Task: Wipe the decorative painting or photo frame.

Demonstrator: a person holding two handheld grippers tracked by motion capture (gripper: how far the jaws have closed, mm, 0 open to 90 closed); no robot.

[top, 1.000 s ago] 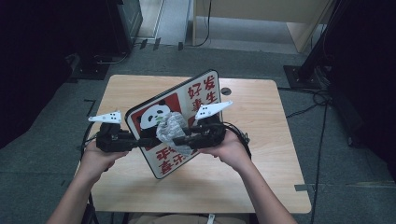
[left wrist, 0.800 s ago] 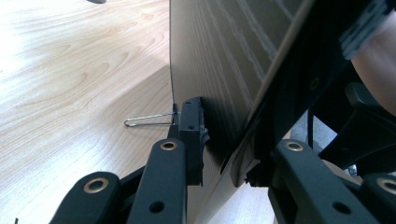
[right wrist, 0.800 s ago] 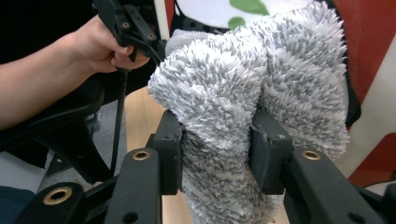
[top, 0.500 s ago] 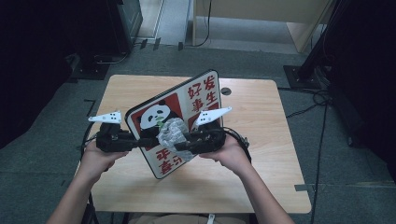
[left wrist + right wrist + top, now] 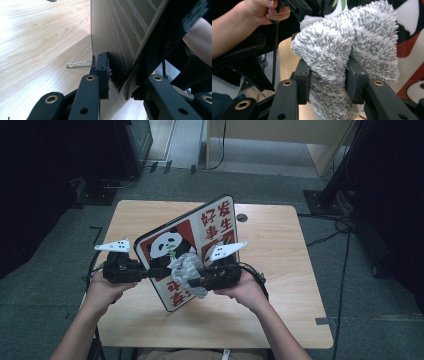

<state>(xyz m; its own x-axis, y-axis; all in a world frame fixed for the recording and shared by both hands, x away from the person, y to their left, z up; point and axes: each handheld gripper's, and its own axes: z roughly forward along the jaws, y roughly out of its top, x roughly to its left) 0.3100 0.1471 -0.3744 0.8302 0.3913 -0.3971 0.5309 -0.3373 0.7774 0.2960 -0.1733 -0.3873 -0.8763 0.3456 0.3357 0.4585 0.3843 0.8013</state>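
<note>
A panda sign board (image 5: 192, 247), printed with a panda and red Chinese characters, stands tilted on its lower edge over the middle of the wooden table (image 5: 280, 270), its printed face turned toward the person and its top corner leaning toward the table's far edge. The left gripper (image 5: 145, 272) comes in from the table's left side and is clamped on the board's left edge; in the left gripper view the board's plain brown back (image 5: 117, 30) runs up between the two black jaws, one pad against each face, and a thin wire clip (image 5: 78, 64) juts out beside the jaw over the tabletop (image 5: 37, 45). The right gripper (image 5: 192, 280) is clenched on a fluffy grey cloth (image 5: 186, 272), bunched between its pads in the right gripper view (image 5: 342, 57). The cloth lies against the lower middle of the printed face, near the table's front edge. The left hand (image 5: 265, 11) grips its handle behind the cloth.
</note>
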